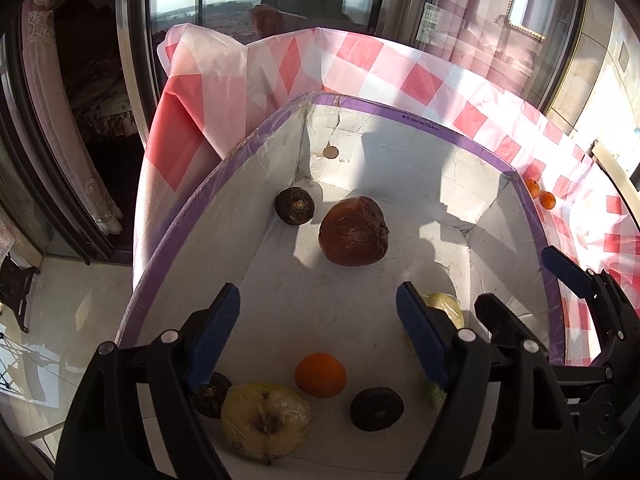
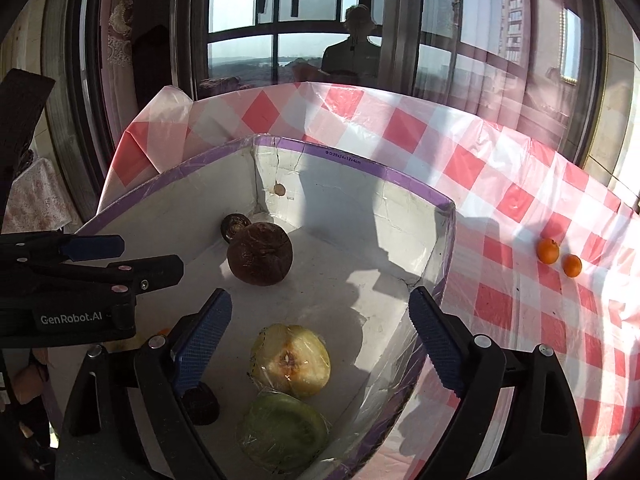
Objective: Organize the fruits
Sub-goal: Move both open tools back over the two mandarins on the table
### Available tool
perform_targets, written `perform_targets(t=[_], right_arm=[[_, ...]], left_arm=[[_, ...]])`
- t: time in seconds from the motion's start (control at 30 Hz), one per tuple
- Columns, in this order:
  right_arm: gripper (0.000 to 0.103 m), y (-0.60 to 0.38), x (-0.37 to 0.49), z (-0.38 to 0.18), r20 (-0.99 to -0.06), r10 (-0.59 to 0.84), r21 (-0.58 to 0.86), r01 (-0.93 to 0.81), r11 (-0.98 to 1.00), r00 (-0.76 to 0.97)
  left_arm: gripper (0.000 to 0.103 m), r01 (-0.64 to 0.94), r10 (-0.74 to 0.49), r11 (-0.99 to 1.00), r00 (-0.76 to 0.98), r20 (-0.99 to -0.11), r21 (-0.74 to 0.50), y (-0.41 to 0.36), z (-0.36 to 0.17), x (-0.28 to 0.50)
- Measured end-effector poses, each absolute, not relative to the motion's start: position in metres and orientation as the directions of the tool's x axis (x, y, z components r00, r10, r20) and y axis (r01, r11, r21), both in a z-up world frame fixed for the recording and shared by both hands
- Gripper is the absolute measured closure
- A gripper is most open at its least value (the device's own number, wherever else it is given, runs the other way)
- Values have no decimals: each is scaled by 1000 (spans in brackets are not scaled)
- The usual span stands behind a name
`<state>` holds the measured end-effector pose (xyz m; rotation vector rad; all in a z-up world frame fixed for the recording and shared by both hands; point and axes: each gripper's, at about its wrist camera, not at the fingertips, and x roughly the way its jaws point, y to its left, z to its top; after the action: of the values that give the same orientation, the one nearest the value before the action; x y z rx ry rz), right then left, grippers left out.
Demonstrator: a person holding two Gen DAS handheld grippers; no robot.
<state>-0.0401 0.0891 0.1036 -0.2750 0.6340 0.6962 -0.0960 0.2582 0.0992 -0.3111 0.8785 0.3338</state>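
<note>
A white box with a purple rim [image 1: 440,126] [image 2: 360,166] holds the fruit. In the left wrist view it holds a large brown fruit [image 1: 354,231], a dark round fruit [image 1: 295,205], a small orange [image 1: 320,375], a wrapped yellow apple half [image 1: 266,420] and another dark fruit [image 1: 377,408]. The right wrist view shows a wrapped pale apple half [image 2: 291,360] and a wrapped green half [image 2: 282,432]. My left gripper [image 1: 318,332] is open and empty above the box. My right gripper [image 2: 320,334] is open and empty above the apple half. Two small oranges [image 2: 548,251] [image 2: 572,265] lie on the cloth outside the box.
The table wears a red and white checked cloth [image 2: 500,208] [image 1: 400,68]. Windows [image 2: 280,32] stand behind the table. The left gripper's body [image 2: 80,280] shows at the left of the right wrist view; the right gripper's fingers [image 1: 568,272] show at the right of the left wrist view.
</note>
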Motion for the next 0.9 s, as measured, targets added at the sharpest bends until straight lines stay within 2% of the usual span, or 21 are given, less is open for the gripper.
perform_targets(t=[0.23,0.3,0.4,0.53,0.7,0.83,0.9], right_arm=[[15,19,-60,130,-464,627,94,-669,737,626],[15,-9,-59,131,-435,630,126,-649,750,644],[15,-51,-50,122,-439,590,165,-585,794,678],[15,-108,-28,95,-485,504,230,-452,862,714],[15,-172,-8,62,-537,409,301,-285,910,738],[15,-206,0,45,-565,355,312,-206,928,745],[15,-218,6,38,-587,325,308,-166,937,742]], left_arm=[[3,-453,196,883,595,-779,-124,258,103,-103],[2,-474,218,873,593,-775,-118,257,108,-105],[2,-499,239,852,638,-732,-156,246,129,-112],[2,-413,244,896,765,-597,-163,193,177,-113],[2,-141,84,986,880,-468,-88,84,199,-92],[2,54,-91,995,852,-515,-87,10,170,-52],[2,88,-141,989,815,-562,-120,-13,144,-20]])
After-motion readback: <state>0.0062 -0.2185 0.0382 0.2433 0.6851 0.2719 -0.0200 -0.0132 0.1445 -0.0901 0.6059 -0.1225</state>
